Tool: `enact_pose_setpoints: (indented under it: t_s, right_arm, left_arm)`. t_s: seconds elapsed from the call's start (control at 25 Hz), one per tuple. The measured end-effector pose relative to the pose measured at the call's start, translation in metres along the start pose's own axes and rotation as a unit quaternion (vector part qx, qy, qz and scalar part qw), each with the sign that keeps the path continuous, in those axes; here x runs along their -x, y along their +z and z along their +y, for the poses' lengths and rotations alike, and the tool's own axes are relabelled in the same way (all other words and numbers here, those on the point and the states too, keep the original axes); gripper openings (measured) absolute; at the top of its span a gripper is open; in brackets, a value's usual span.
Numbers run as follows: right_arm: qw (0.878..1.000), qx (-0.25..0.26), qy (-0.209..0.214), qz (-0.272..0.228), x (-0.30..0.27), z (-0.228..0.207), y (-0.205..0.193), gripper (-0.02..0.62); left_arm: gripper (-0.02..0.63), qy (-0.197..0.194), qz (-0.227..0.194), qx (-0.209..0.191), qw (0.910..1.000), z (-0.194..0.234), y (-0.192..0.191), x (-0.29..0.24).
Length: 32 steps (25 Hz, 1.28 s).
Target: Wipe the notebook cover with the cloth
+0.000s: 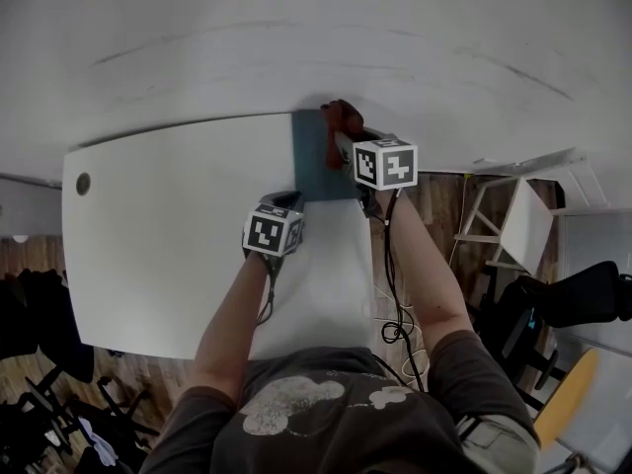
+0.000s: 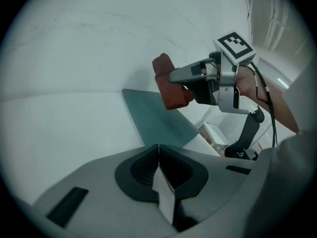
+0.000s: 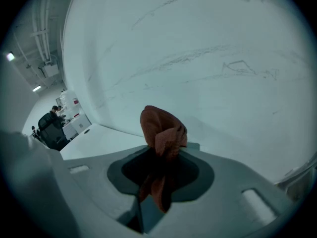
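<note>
Right gripper [image 1: 343, 138]: its jaws are squeezed tight on the cloth, and it is held over the far end of the notebook, close to the wall
Left gripper [image 2: 158, 151]: its jaws are pressed together with nothing in them; the tip sits low by the near left corner of the notebook, and I cannot tell if it touches the cover
Wall [image 1: 296, 38]: big and white with faint grey scuff lines, right behind the table
Table [image 1: 148, 255]: white with round corners and one small round hole [image 1: 83, 183] near its far left corner; its far edge is by the wall
Notebook [image 1: 311, 161]: it has a blue-green cover and lies flat on the table at the far edge, towards the right side, between the two grippers
Cloth [image 3: 161, 130]: red-brown and bunched into a lump that sticks out past the right gripper's jaws, with a bit hanging down behind them; it is at the far right corner of the notebook, and I cannot tell if it touches the cover
</note>
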State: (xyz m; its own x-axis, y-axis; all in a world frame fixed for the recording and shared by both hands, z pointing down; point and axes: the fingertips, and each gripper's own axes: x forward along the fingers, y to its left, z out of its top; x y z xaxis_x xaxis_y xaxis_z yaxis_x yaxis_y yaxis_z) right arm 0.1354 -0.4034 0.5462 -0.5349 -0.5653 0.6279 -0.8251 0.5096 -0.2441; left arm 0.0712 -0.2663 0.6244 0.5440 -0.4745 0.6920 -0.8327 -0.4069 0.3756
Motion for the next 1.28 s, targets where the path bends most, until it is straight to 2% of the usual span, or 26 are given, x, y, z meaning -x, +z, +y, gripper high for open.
enact_pose_setpoints:
  t_s: [0.16,0.56,1.28]
  right_arm:
    - [0.999,0.003,0.03,0.011,-0.013,0.03,-0.006,0.107]
    - [0.997,0.016,0.062,0.039,-0.034,0.068,-0.023,0.107]
    - [0.995,0.059,0.054,0.061,-0.052,0.063,-0.04,0.107]
  left_arm:
    - [0.006,-0.003,0.0,-0.002,1.0,0.0,0.0,0.001]
    - [0.006,-0.005,0.002,-0.007,1.0,0.0,0.0,0.001]
    - [0.006,-0.007,0.0,-0.003,1.0,0.001,0.001,0.001]
